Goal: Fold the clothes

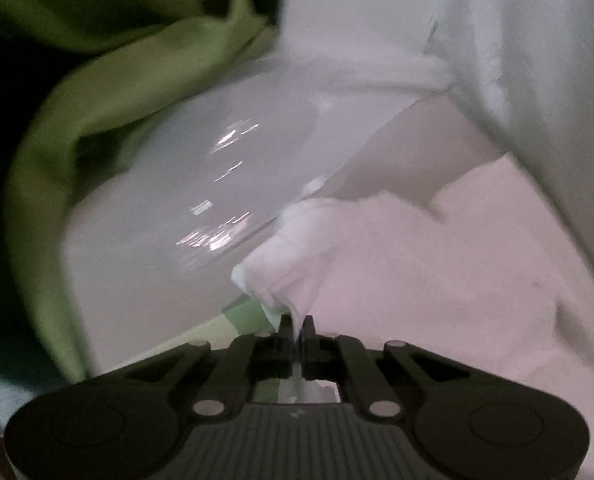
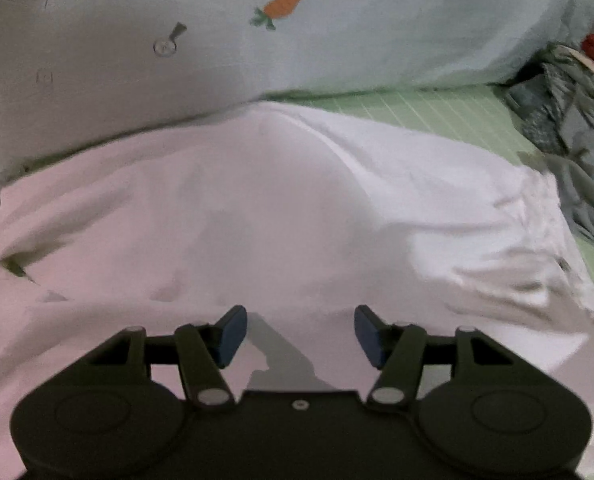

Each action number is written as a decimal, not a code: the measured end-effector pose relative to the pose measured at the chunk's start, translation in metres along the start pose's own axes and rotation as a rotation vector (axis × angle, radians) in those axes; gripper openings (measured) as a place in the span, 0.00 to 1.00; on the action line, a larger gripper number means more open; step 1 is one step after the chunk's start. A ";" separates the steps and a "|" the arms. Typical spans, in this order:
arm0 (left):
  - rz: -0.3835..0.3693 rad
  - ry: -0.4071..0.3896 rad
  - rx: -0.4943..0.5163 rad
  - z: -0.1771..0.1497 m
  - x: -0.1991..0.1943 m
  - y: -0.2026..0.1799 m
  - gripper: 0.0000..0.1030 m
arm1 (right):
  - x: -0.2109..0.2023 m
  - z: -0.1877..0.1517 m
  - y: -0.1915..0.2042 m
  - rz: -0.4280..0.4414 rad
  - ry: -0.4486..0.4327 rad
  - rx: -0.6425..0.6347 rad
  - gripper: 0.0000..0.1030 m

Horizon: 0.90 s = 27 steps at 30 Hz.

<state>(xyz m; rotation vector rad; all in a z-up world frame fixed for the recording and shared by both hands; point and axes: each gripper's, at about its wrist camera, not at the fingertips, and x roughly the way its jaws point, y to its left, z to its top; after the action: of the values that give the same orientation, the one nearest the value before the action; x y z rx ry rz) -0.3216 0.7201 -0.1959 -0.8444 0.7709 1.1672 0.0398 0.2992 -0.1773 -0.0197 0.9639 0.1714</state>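
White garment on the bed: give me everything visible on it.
The white garment is soft, knit-looking fabric, spread mostly flat but wrinkled over the green checked sheet, most creased at its right end. One bunched edge is pinched in the shut left hand-held gripper. The right hand-held gripper hangs open above it. A grey clothes pile lies beside it.
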 end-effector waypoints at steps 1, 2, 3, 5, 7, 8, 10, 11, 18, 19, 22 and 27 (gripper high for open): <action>0.021 0.019 -0.001 -0.006 0.000 0.007 0.04 | -0.001 -0.005 -0.004 -0.002 0.011 0.004 0.59; 0.025 0.031 -0.007 -0.010 -0.001 0.013 0.05 | -0.001 -0.010 -0.008 -0.003 0.022 0.009 0.59; 0.024 0.037 -0.015 -0.014 -0.003 0.019 0.05 | -0.002 -0.014 -0.012 -0.002 0.027 0.019 0.59; 0.009 0.024 -0.020 -0.017 -0.010 0.024 0.13 | -0.006 -0.021 -0.022 0.001 0.028 0.042 0.59; 0.032 0.012 0.017 -0.018 -0.018 0.020 0.22 | -0.012 -0.025 -0.031 -0.003 0.014 0.058 0.59; 0.043 0.002 0.030 -0.017 -0.022 0.015 0.34 | -0.016 -0.026 -0.036 -0.003 0.002 0.068 0.60; 0.025 -0.029 0.055 -0.015 -0.033 0.004 0.54 | -0.027 -0.027 -0.050 -0.009 -0.041 0.095 0.63; 0.017 -0.044 0.067 -0.015 -0.039 -0.001 0.63 | -0.033 -0.027 -0.057 -0.013 -0.065 0.109 0.66; -0.088 -0.079 0.254 -0.036 -0.061 -0.068 0.74 | -0.059 -0.036 -0.129 -0.121 -0.191 0.208 0.69; -0.103 -0.075 0.283 -0.043 -0.065 -0.078 0.74 | -0.061 -0.037 -0.141 -0.136 -0.202 0.220 0.68; -0.148 -0.062 0.371 -0.065 -0.077 -0.108 0.74 | -0.065 -0.042 -0.179 -0.163 -0.217 0.227 0.49; -0.211 -0.062 0.505 -0.104 -0.104 -0.154 0.74 | -0.055 -0.038 -0.230 -0.167 -0.184 0.155 0.29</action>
<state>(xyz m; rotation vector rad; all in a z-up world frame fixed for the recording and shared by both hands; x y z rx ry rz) -0.2032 0.5552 -0.1316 -0.4511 0.8538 0.7580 0.0141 0.0611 -0.1678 0.0575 0.7853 -0.0554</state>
